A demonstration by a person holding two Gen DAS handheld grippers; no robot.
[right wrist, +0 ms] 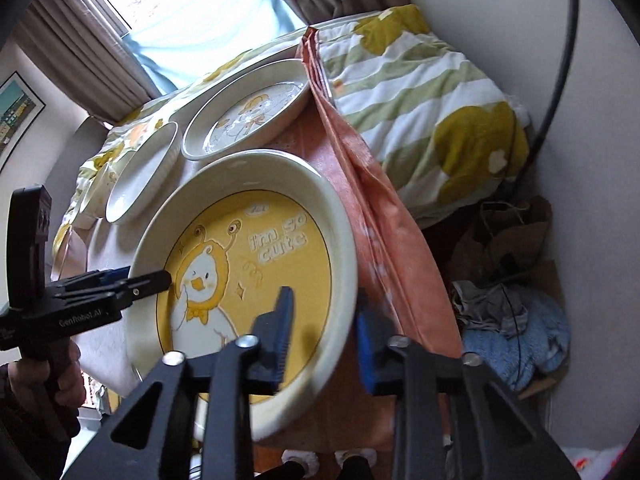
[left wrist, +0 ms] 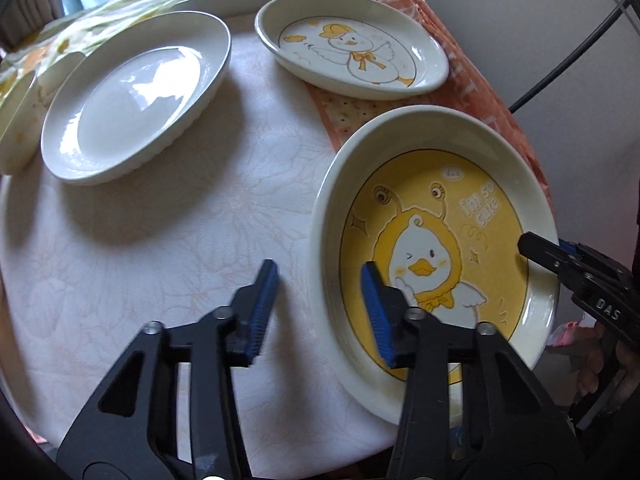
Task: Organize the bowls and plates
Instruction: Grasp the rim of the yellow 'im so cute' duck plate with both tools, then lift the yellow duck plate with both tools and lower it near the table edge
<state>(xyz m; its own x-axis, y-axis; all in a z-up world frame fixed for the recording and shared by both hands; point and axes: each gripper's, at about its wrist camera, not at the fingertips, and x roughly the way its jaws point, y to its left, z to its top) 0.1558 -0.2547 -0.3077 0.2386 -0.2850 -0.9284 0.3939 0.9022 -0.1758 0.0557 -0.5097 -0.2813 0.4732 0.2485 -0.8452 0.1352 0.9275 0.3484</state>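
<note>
The yellow duck plate (left wrist: pixel 440 216) lay at the near right of the surface (left wrist: pixel 180 240), partly on an orange cloth (right wrist: pixel 360 200) that hung over the right edge. Its left rim was straddled by the left hand-held gripper (left wrist: pixel 320 270) and its right rim by the right hand-held gripper (right wrist: pixel 324 308), one pad inside the wall and one outside. Both pairs of jaws stood somewhat apart. Whether the pads were already pressed on the rim could not be told.

The glazed, sloping wall was judged likely to slide out of the pads if a lift were begun before both grips were firm. An uneven lift would probably tilt the plate toward the looser side. A drop on the right could send it off the surface onto the clothes (right wrist: pixel 512 332) below. The cloth might be dragged along too, which would disturb the oval duck dish (left wrist: pixel 352 52) resting partly on it farther back.
</note>
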